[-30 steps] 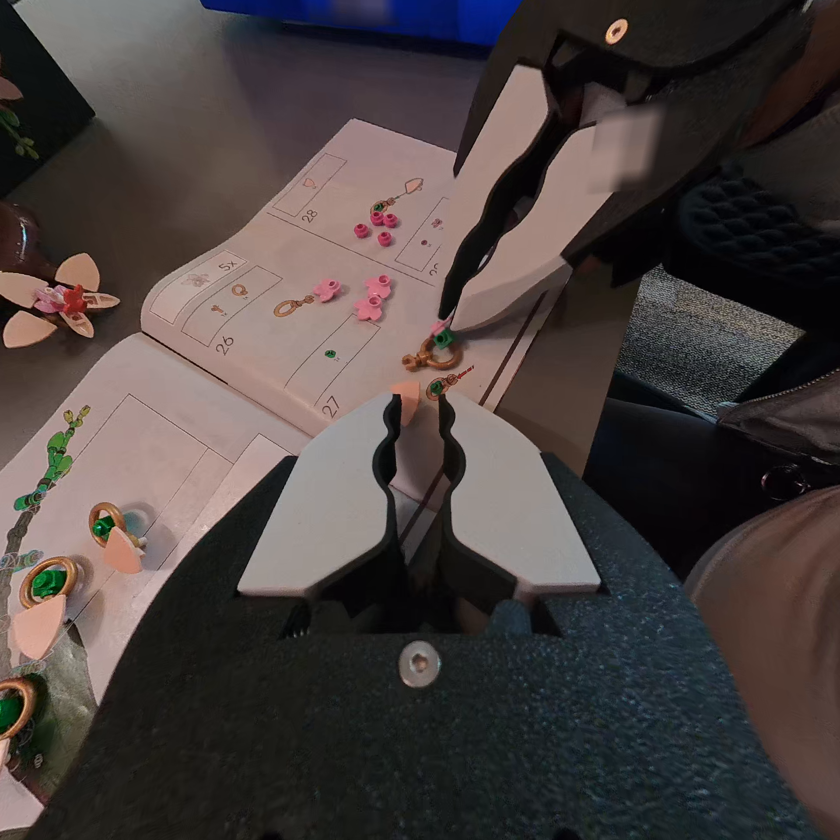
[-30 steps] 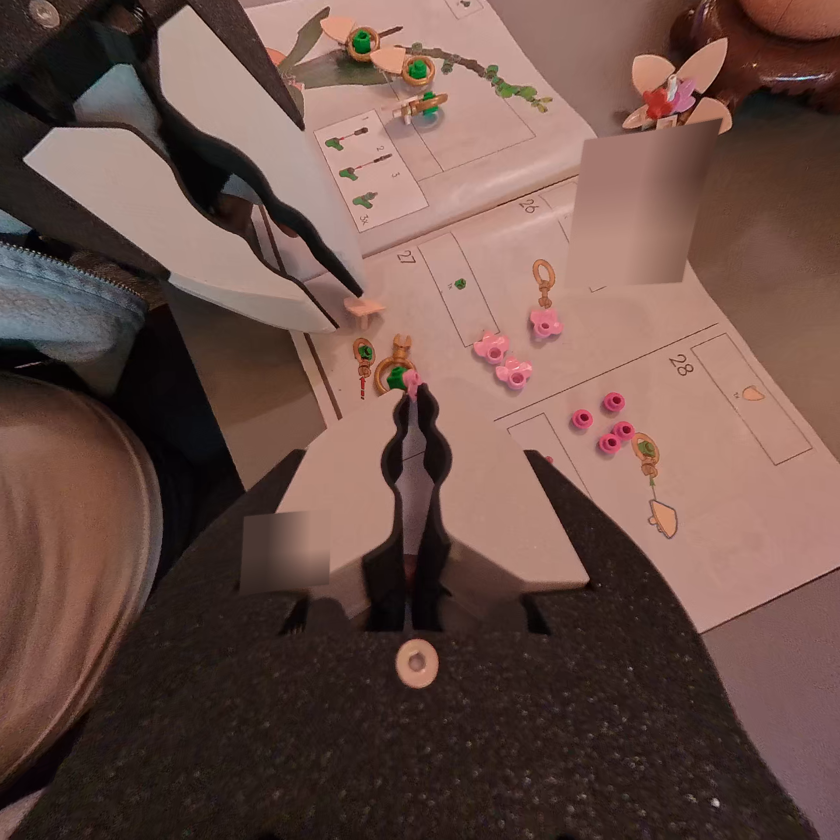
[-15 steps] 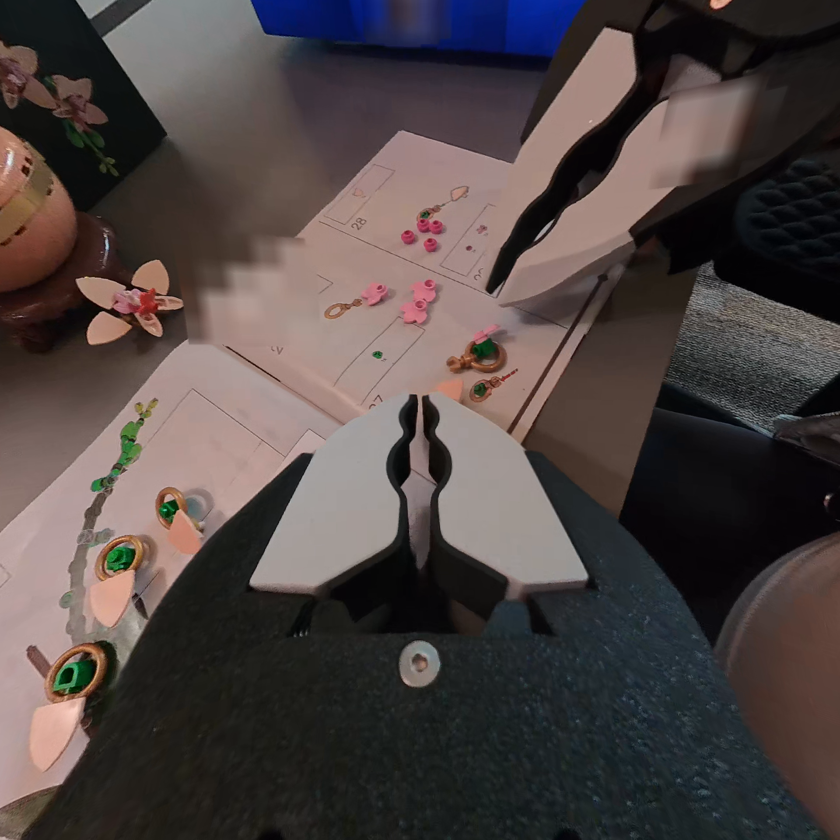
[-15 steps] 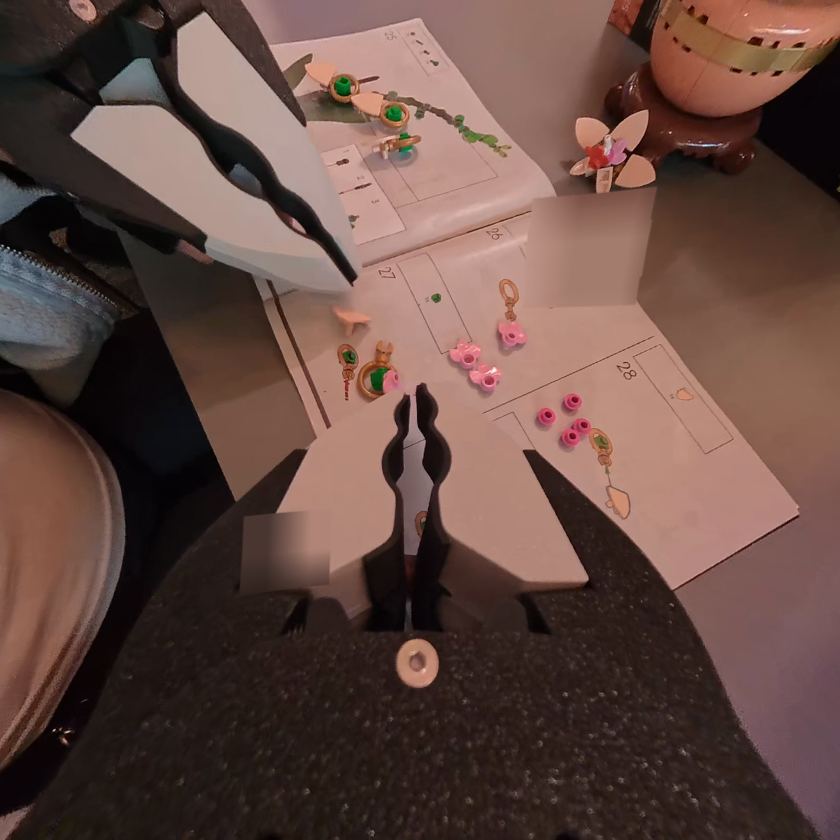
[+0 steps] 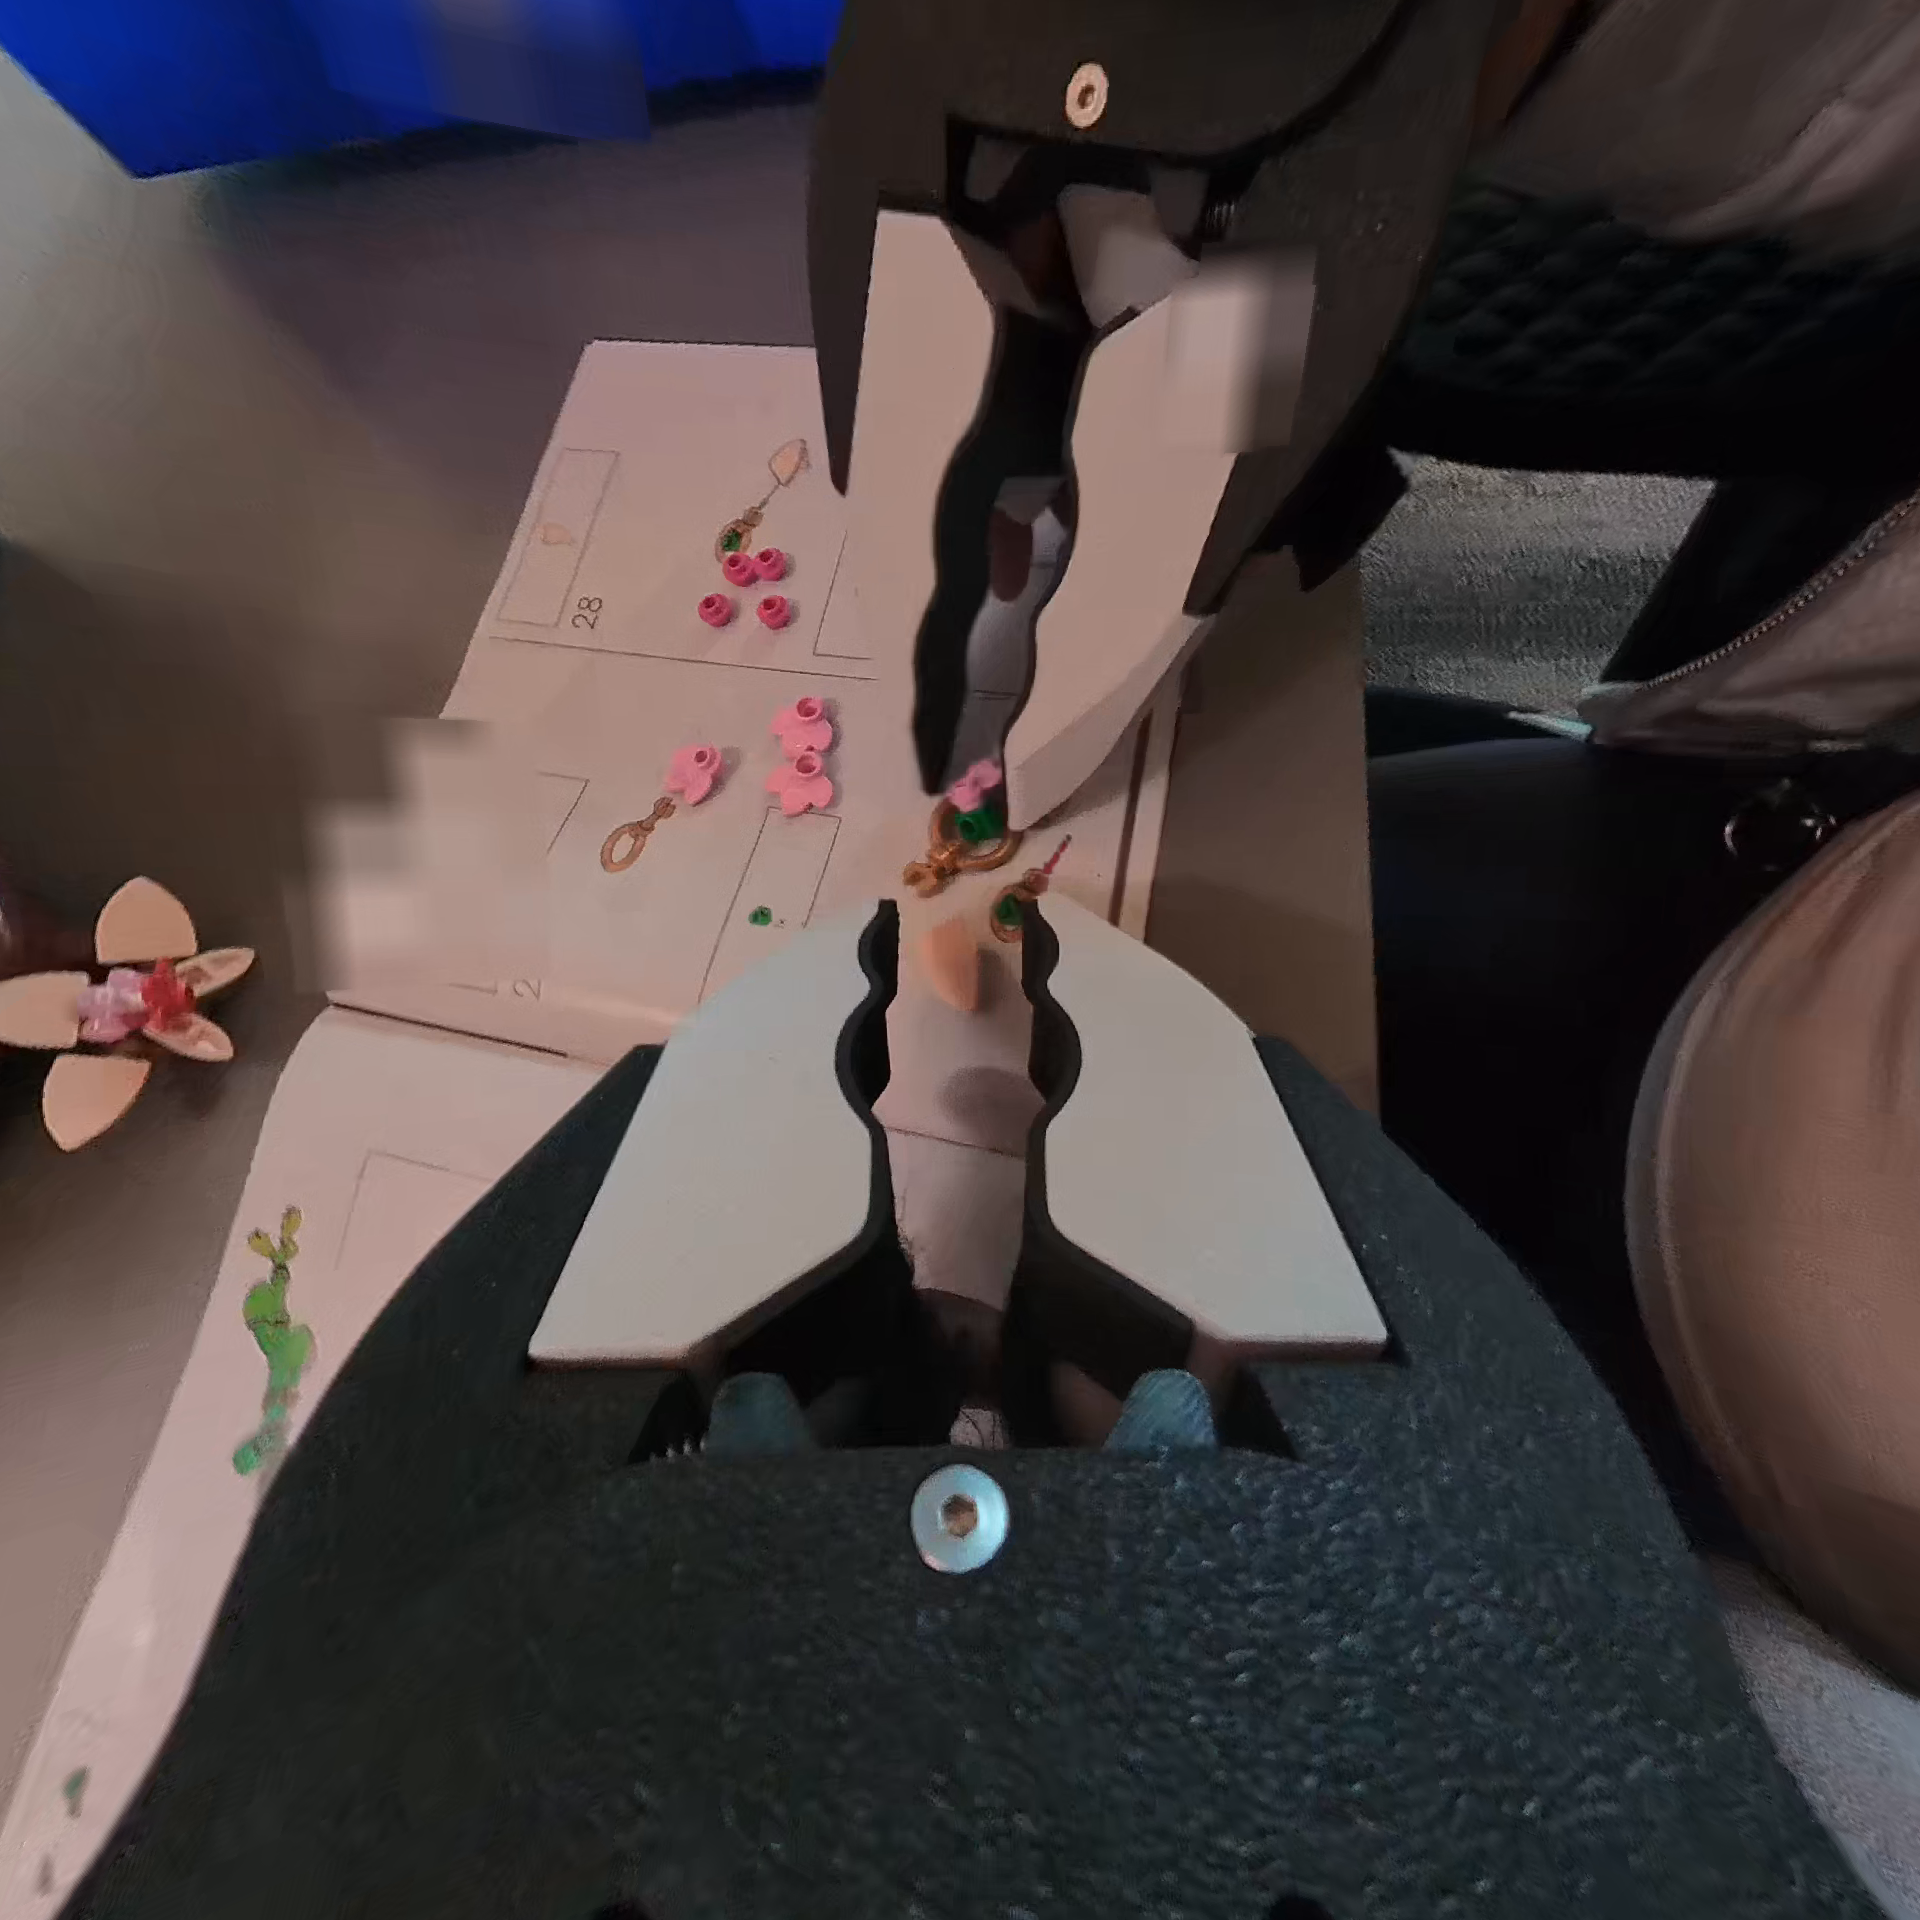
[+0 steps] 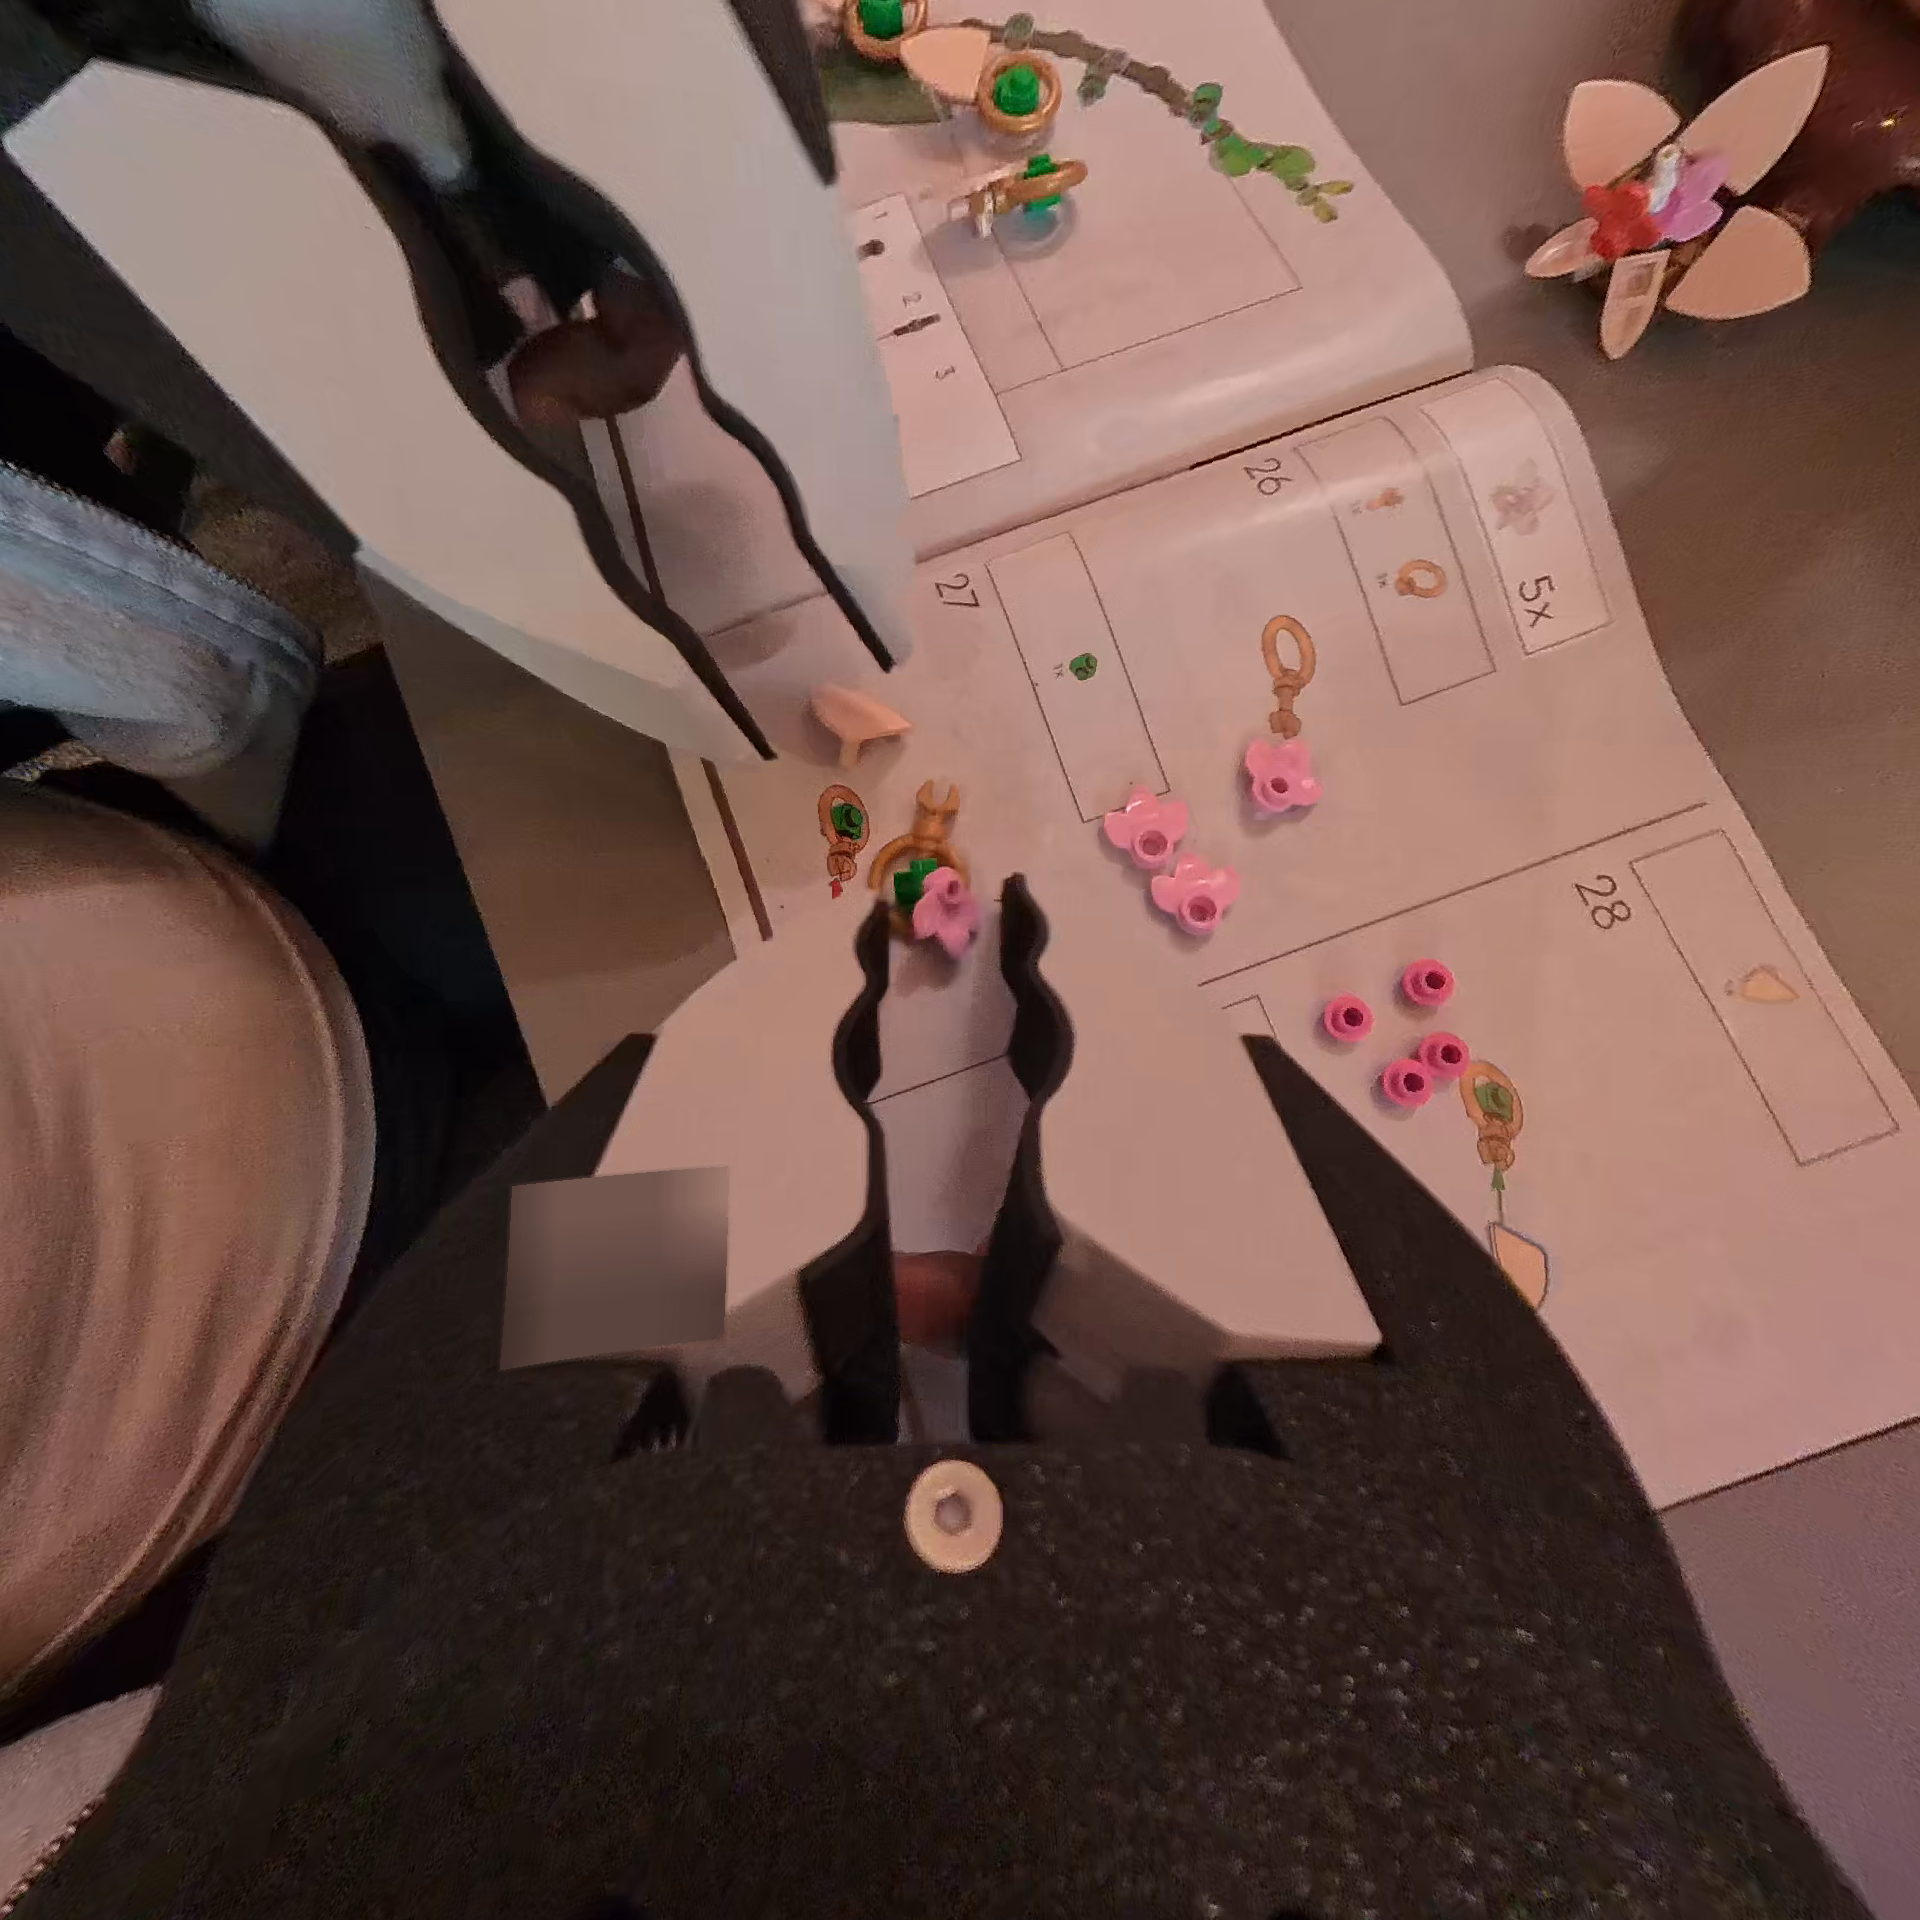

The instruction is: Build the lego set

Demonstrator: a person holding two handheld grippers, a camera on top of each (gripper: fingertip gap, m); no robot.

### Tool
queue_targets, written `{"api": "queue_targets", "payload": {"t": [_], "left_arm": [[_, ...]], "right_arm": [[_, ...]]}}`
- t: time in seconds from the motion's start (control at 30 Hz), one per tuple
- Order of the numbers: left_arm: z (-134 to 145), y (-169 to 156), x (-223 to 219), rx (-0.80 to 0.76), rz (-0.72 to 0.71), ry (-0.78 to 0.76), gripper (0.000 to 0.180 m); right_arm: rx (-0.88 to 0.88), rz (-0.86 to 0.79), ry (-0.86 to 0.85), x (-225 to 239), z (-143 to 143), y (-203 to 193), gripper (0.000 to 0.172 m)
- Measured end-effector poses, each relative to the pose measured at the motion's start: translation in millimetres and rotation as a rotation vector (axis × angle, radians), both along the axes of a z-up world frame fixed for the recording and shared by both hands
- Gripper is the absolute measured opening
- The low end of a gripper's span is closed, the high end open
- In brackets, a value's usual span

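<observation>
My two tongs hover open over a building-instruction booklet (image 6: 1351,935) on the tabletop (image 6: 1766,540).

My left tongs (image 5: 956,925) are parted around a loose tan petal (image 5: 954,966), gripping nothing. My right tongs (image 6: 945,904), also parted, straddle a pink flower (image 6: 943,909) on a gold ring (image 6: 920,847). Farther off lie loose pink flowers (image 6: 1195,899).

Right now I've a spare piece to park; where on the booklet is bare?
Bare: the booklet corner below the dark pink studs. Crowded: around the gold ring piece, tan petal and pink flowers, where both grippers' fingers point.
</observation>
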State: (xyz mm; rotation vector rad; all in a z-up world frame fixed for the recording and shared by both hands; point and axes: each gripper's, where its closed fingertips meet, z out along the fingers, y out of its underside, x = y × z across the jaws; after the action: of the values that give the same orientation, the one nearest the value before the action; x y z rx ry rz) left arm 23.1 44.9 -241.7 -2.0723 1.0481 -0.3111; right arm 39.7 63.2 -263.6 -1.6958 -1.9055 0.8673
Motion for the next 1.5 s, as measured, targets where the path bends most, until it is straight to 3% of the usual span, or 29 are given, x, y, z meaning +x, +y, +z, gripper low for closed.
{"api": "queue_targets", "payload": {"t": [0.13,0.27,0.37,0.5,0.6,0.8,1.1,1.33,1.5], "left_arm": [[-3.4,14.1,6.0,-0.028,-0.091,0.013,0.022],[-18.6,19.7,5.3,-0.074,-0.173,0.108,0.02],[-21.2,15.8,10.3,-0.096,-0.208,0.085,0.016],[-21.6,14.5,9.6,-0.099,-0.177,0.041,0.015],[-21.4,14.2,8.1,-0.08,-0.148,0.033,0.014],[-5.4,21.9,6.1,0.103,-0.067,0.011,0.014],[36.3,30.4,0.7,0.377,0.016,-0.044,0.014],[42.7,25.3,4.2,0.397,0.023,-0.097,0.014],[49.9,14.3,8.3,0.44,-0.057,-0.124,0.011]], "right_arm": [[0.0,0.005,0.019,-0.7,1.5,-1.9,0.007],[0.015,-0.023,0.038,7.7,8.1,4.0,0.007],[0.07,-0.053,0.006,18.4,6.7,15.6,0.007],[0.138,-0.089,-0.02,21.6,5.9,24.9,0.025],[0.148,-0.116,0.032,14.5,14.1,21.4,0.025],[-0.031,-0.194,0.067,2.3,7.1,5.5,0.018],[-0.382,-0.204,0.283,-9.4,49.3,-5.9,0.015],[-0.34,-0.188,0.351,-11.1,59.1,-7.3,0.005],[-0.369,-0.11,0.348,-4.9,62.4,-16.1,0.002]]}}
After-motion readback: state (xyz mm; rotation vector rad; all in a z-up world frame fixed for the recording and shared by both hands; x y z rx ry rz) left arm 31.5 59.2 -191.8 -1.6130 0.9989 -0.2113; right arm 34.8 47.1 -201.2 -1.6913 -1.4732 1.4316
